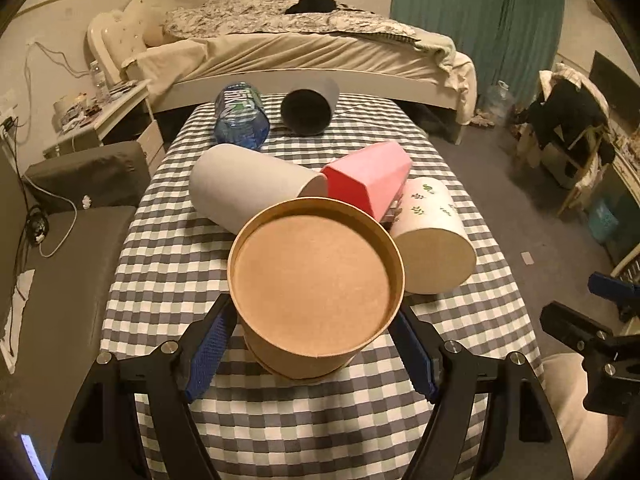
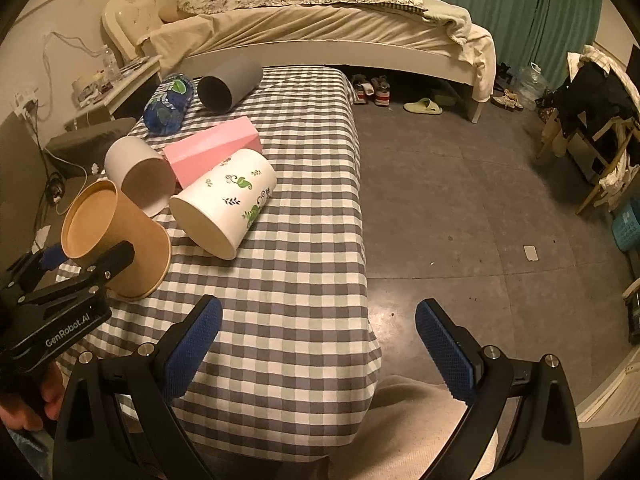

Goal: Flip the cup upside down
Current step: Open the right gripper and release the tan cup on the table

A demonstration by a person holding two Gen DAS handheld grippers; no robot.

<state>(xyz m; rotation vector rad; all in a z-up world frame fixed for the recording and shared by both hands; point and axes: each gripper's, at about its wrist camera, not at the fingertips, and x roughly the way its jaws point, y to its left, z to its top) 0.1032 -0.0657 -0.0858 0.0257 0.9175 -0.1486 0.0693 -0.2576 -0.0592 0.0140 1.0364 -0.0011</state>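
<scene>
A brown paper cup (image 1: 316,284) is between the fingers of my left gripper (image 1: 312,344), base toward the camera, tilted with its wide rim low on the checked tablecloth (image 1: 280,420). The blue pads (image 1: 208,356) sit at its sides; contact looks close but I cannot tell if they press it. In the right wrist view the same cup (image 2: 116,236) leans on its rim, bottom up and tilted left, with the left gripper (image 2: 72,264) around it. My right gripper (image 2: 318,344) is open and empty over the table's near right corner.
Lying on the table are a grey cup (image 1: 248,184), a pink box (image 1: 368,180), a white leaf-print cup (image 1: 432,232), a blue water bottle (image 1: 240,116) and a dark grey cup (image 1: 308,106). A bed (image 2: 320,28) stands behind; floor lies to the right.
</scene>
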